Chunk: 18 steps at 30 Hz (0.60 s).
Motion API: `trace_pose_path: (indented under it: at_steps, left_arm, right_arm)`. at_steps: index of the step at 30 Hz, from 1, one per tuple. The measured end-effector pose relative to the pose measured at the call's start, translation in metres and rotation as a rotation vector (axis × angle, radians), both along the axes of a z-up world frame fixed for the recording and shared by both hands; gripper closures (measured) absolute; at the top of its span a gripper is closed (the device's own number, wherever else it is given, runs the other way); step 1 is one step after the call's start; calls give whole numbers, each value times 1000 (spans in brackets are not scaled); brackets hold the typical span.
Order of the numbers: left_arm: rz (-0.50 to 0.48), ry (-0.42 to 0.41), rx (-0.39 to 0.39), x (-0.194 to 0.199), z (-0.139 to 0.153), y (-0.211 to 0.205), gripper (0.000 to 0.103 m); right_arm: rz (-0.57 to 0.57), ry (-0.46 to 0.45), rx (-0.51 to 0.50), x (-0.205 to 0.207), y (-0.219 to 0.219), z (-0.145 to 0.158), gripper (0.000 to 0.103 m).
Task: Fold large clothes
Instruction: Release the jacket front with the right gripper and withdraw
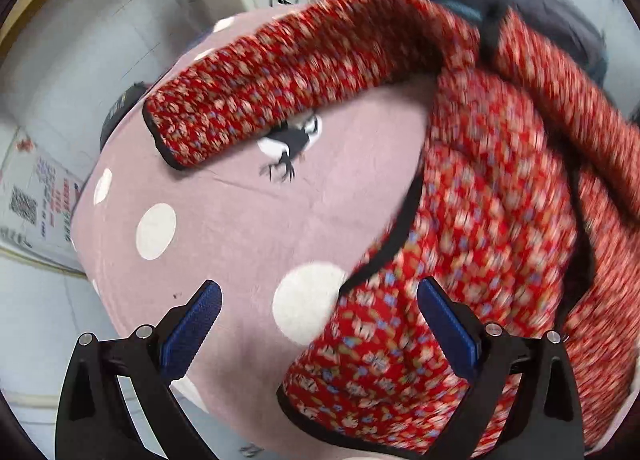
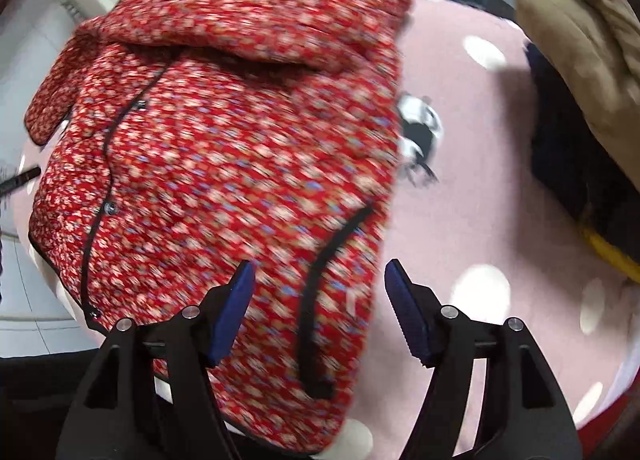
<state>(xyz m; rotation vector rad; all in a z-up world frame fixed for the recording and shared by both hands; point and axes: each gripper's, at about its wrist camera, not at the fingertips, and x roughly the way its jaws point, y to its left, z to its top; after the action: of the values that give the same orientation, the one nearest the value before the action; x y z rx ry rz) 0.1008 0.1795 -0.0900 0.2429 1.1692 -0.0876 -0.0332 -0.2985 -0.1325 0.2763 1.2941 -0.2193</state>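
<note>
Pink polka-dot cover (image 2: pixel 472 195) is carrying the red floral jacket (image 2: pixel 224 147), one sleeve (image 1: pixel 256 87) lying stretched out. You're holding your left claw (image 1: pixel 320 324) spread over its hem, your right claw (image 2: pixel 320 308) spread over its pocket.

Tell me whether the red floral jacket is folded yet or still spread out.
Partly folded. One sleeve lies across the red floral jacket; the other sleeve stretches out over the pink dotted cover.

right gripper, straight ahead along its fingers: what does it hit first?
Probably the red floral quilted jacket: its hem and black-trimmed pocket lie between the open right gripper fingers, over the pink polka-dot blanket. Depth is unclear.
</note>
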Motion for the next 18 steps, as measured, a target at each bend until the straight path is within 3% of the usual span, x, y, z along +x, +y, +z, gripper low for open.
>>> trace_pose_path:
  at_steps: [4,9,14,18]
  left_arm:
    - [-20,-12,-52,18,9,-22,7]
    - [-79,-14,-88,22,20,-61,7]
    - [-125,28,-114,10,16,-95,7]
    - [-159,59,-115,0,7,-114,7]
  right_arm:
    - [69,-12,20,28,22,-3,36]
    - [26,-25,-19,45,4,-13,36]
    - [-73,-49,-175,83,-38,-16,36]
    - [-30,4,-272,115,-59,-30,36]
